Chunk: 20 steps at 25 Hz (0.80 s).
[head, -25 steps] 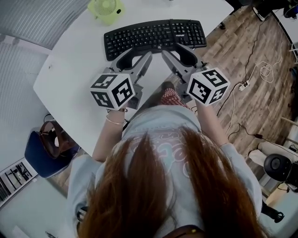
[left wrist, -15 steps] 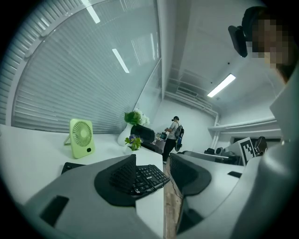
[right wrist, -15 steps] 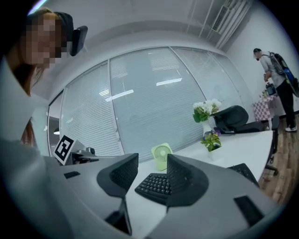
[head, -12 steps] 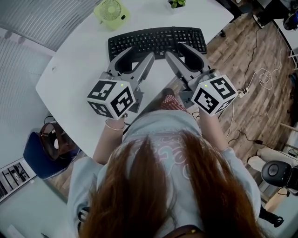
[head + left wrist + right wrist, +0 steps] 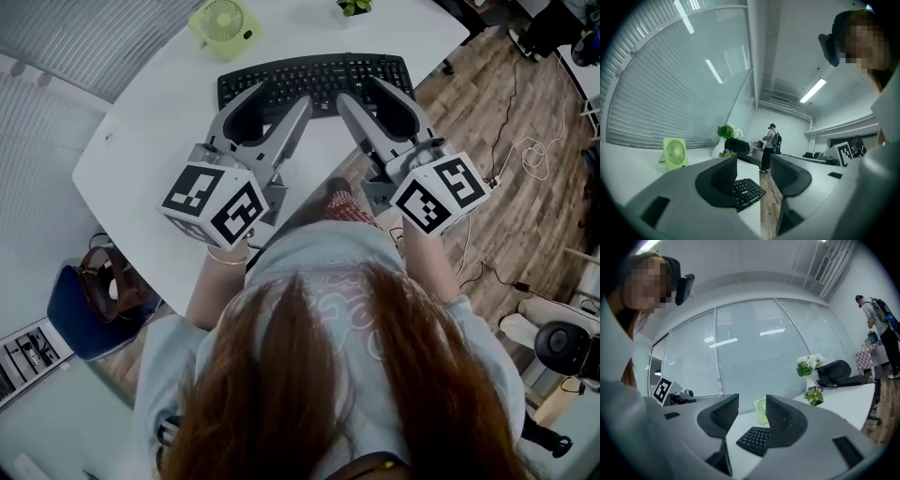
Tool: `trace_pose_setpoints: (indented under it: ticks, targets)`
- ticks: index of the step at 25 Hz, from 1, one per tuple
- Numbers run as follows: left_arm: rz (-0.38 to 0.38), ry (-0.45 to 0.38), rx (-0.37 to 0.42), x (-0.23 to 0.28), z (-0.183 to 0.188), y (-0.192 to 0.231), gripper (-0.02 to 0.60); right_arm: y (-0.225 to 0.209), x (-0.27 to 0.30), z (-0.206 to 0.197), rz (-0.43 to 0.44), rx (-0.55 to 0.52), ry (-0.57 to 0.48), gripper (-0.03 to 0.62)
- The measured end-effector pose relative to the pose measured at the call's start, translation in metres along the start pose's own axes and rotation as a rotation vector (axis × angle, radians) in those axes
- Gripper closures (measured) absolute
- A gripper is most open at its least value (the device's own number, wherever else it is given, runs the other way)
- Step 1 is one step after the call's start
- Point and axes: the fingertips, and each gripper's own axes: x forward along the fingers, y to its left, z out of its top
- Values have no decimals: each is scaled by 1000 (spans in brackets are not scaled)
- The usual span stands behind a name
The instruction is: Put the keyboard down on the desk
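Both grippers have been raised and tipped upward over the last second. In the left gripper view and the right gripper view the keyboard is now seen lower and smaller beyond the jaw tips, and more of the window blinds is taken in above them.

The left gripper (image 5: 277, 103) is held with its jaws spread, and nothing is caught between them; only the keyboard (image 5: 746, 190) is seen through the gap, ahead of the tips and below them. The right gripper (image 5: 370, 94) is likewise spread and empty, with the keyboard (image 5: 754, 439) ahead of and beneath its tips and a green fan (image 5: 761, 409) farther out past the gap.

From the head view the keyboard (image 5: 314, 80) is found flat on the white desk (image 5: 159, 141), just beyond both pairs of tips, touched by neither as far as can be judged.

The keyboard thus lies as the task wants it, though whether it was placed there cannot be told. A set-down just completed would be fitted by this scene, and so would a keyboard waiting to be lifted. As things lie, no further placing is called for; in any move to come, the spread jaws should be kept from knocking the near edge.
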Motion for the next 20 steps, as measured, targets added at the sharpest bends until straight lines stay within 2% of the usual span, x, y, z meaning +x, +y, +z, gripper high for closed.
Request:
trace_pose_setpoints:
  ticks: [3,6,8,16,20]
  targets:
    - [-1,-2,28,-1,2,-1,376,2,-1,3,-6,-25,-16,431]
    - [5,3,73,-1,3,-4,378,3,-5,4,-39,-94,-20,464]
    - [7,0,92,-1,4,-7,398,4,-8,5,-52,-119,-19,489]
    - [8,-29,100,-3,10,-10,485,10,-9,10,-48,-125,-29,537]
    - [12,-28,110,-3,9,-11,508,12,-9,11,-50,-125,-33,553]
